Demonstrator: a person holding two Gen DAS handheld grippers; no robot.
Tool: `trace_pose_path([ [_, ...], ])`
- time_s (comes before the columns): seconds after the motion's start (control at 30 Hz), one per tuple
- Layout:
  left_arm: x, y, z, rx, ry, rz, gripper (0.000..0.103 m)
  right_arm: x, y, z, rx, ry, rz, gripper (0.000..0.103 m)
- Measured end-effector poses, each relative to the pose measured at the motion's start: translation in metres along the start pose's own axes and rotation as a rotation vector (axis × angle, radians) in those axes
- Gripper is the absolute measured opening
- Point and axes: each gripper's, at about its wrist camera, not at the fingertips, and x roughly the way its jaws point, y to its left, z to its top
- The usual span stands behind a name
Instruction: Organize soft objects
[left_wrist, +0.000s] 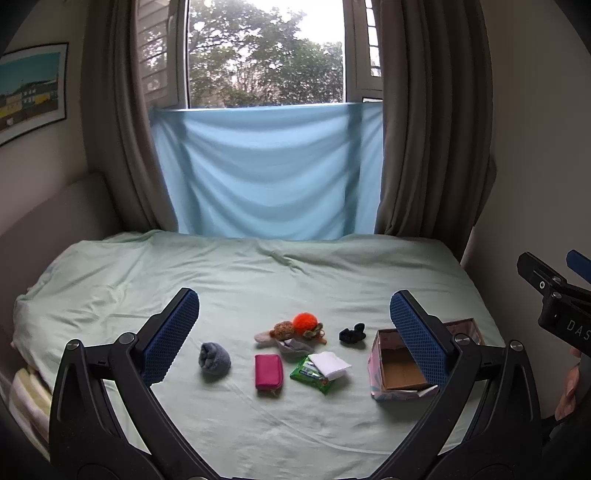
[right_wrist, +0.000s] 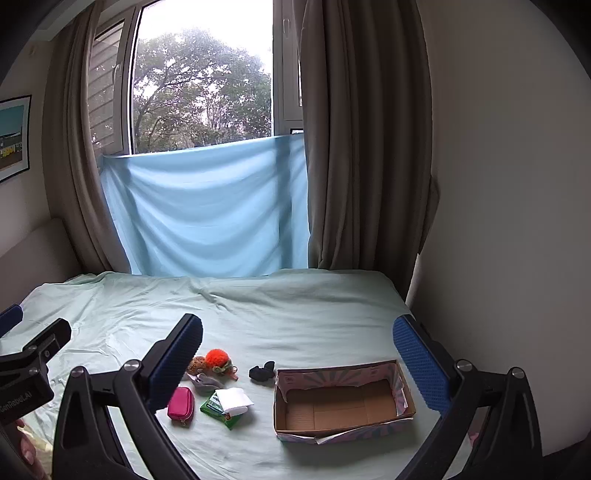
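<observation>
Soft objects lie on the pale green bed (left_wrist: 258, 273): a grey rolled sock (left_wrist: 214, 359), a pink pouch (left_wrist: 268, 371), a green tissue pack (left_wrist: 310, 374) with a white folded cloth (left_wrist: 330, 364) on it, an orange-and-brown plush toy (left_wrist: 297, 326), a grey cloth (left_wrist: 291, 347) and a black item (left_wrist: 352, 333). An open, empty cardboard box (right_wrist: 343, 402) stands to their right. My left gripper (left_wrist: 294, 339) is open above the objects. My right gripper (right_wrist: 297, 363) is open above the bed, with the box between its fingers in view.
A blue sheet (left_wrist: 266, 170) hangs below the window, with brown curtains (left_wrist: 432, 122) either side. A wall (right_wrist: 517, 184) borders the bed's right edge. Folded towels (left_wrist: 27, 398) lie at the bed's left edge.
</observation>
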Motion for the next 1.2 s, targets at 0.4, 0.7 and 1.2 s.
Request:
trace_pose_path([
  [0.4,-0.006,-0.005,-0.003,-0.013,-0.007,0.018,0.102,-0.002,-0.007,-0.001,-0.011,-0.012,0.0,0.103],
  [0.7,-0.011,0.02,-0.025,-0.04,0.05,0.149,0.102,0.015,0.007,-0.014,-0.051,0.021,0.079,0.103],
  [1.2,0.063,0.158,-0.063,-0.095,0.202,0.118,0.102,0.071,0.116,-0.06,-0.015,0.171,0.158,0.103],
])
